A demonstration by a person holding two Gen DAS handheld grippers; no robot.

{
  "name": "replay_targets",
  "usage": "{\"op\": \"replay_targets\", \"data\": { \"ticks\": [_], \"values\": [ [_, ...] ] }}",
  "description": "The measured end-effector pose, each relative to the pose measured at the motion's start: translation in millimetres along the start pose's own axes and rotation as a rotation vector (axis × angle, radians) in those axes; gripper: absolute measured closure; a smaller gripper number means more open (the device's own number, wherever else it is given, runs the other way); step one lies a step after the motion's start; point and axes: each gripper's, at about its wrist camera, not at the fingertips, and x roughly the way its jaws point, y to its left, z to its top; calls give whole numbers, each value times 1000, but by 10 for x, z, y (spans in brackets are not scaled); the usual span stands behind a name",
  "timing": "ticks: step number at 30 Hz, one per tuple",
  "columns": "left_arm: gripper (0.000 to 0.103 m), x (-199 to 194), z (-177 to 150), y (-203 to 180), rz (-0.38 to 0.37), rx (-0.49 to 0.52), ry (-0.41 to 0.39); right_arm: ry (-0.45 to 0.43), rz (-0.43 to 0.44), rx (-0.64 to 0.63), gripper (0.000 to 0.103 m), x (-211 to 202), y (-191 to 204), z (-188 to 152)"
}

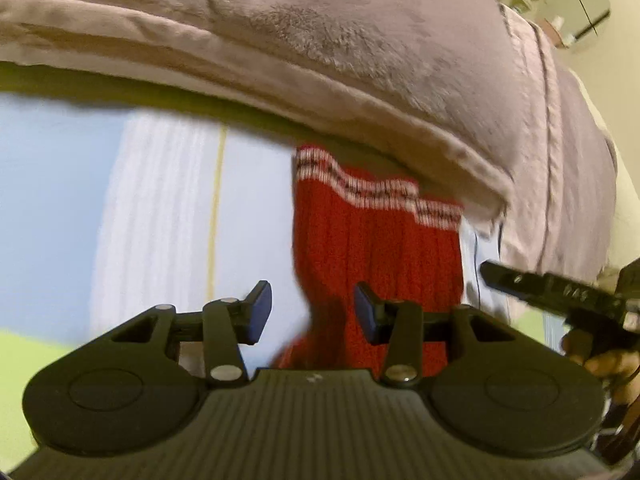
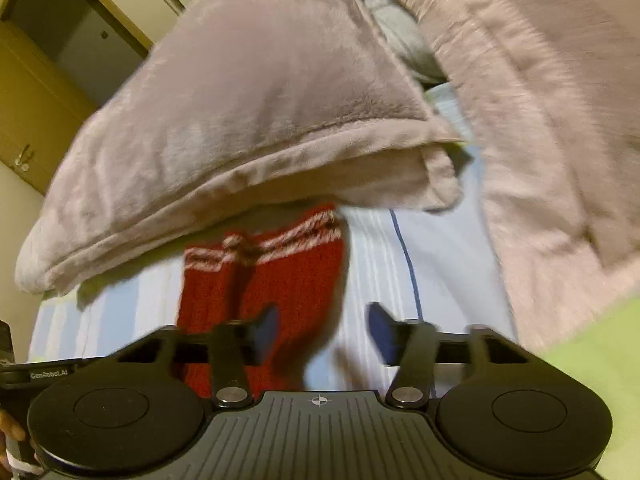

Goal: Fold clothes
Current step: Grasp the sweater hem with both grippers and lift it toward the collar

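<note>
Your left gripper [image 1: 313, 312] points steeply downward, jaws parted with a clear gap between the blue pads [image 1: 260, 312]; nothing is pinched between them. Your right gripper [image 2: 323, 334] sits in the same downward tilt, jaws likewise apart, pads [image 2: 382, 332] gripping nothing. In the left wrist view, the right gripper's finger enters at 3 o'clock, with your hand [image 1: 608, 364] wrapped on its handle at about 4 o'clock. Both views are motion-blurred.

Premises: a home bedroom. A bed with a striped pale-blue sheet [image 2: 440, 264] carries a plush mauve pillow [image 2: 248, 120] and blanket [image 2: 560, 120]. Wooden cupboard doors [image 2: 32, 112] stand behind the bed's far left corner.
</note>
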Motion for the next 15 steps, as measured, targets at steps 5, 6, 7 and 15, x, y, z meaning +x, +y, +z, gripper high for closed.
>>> {"op": "replay_targets", "data": {
  "ticks": [5,6,7,15],
  "values": [
    [61,364,270,-20,-4,-15,-13,32,6,9,54,381,-86,161],
    [65,422,297,-30,-8,-10,-17,36,6,13,54,441,-109,177],
    [67,479,325,-41,-13,-5,-21,38,8,14,54,492,-126,191],
    [99,-367,142,-113,-275,141,-243,-146,158,-64,100,-93,48,119]
  ]
}}
